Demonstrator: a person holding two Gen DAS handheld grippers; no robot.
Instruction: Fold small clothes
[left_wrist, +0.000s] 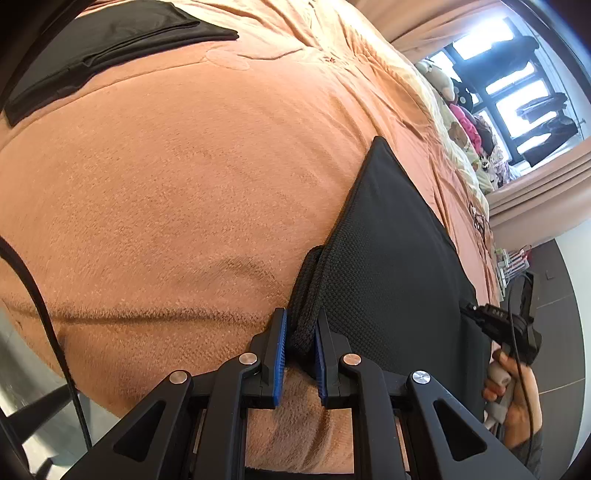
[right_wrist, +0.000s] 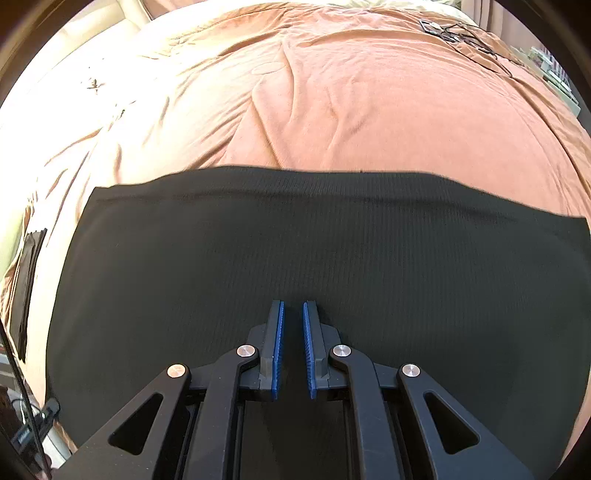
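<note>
We hold a black garment at its edge, mid-fold, on the bed.

Our left gripper (left_wrist: 300, 345) has its blue pads pinched on a bunched, layered edge of the black knit garment (left_wrist: 391, 258), which lies flat on the orange blanket (left_wrist: 184, 203) near the bed's front edge; we judge this pinch is there so the edge can be lifted and carried over for a fold; our right gripper (right_wrist: 291, 347) hovers low over the middle of the same cloth with a narrow gap between its pads and nothing caught in it, probably placed to steady or smooth the fabric; a second dark garment (left_wrist: 110, 44), apparently folded, rests well apart at the blanket's far side; we can read no brand, label or writing anywhere; a tangle of thin cables (right_wrist: 465, 37) sits at the far corner.
</note>
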